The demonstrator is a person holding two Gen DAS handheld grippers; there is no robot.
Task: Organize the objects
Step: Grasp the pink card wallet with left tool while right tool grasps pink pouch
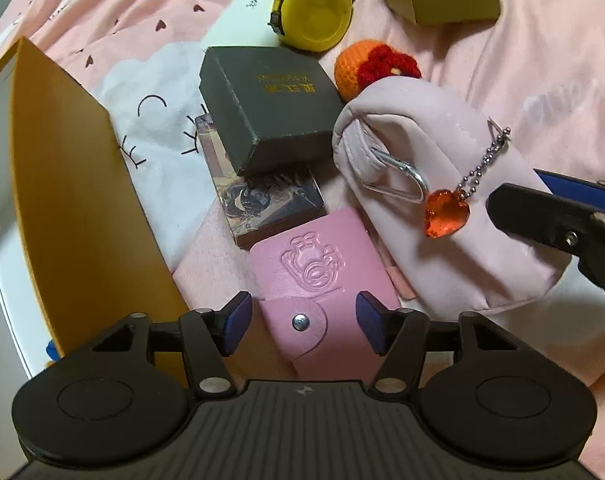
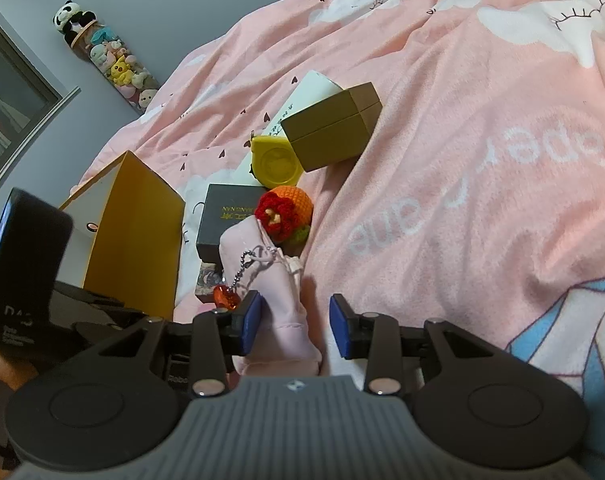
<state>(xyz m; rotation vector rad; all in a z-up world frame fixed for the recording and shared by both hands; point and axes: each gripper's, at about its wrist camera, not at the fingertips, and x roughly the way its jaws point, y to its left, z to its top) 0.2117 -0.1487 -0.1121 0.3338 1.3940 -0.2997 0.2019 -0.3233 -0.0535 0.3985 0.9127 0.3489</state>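
Observation:
A pink leather key wallet (image 1: 318,280) lies on the bed between the open fingers of my left gripper (image 1: 302,326). Beside it lies a pale pink pouch (image 1: 442,184) with a carabiner and a red heart charm (image 1: 446,212). My right gripper (image 2: 296,326) is open around the near end of this pouch (image 2: 278,300), its left pad close against the fabric. A dark box (image 1: 262,100) rests on a picture card box (image 1: 262,200). A yellow tape measure (image 1: 314,12), a crocheted orange (image 1: 362,64) and an olive box (image 2: 330,128) lie behind.
An open yellow-orange box (image 1: 74,208) stands at the left; it also shows in the right wrist view (image 2: 134,236). A white card (image 2: 302,96) lies under the olive box. Pink bedding (image 2: 482,160) spreads to the right. A tube of plush toys (image 2: 114,64) stands by the wall.

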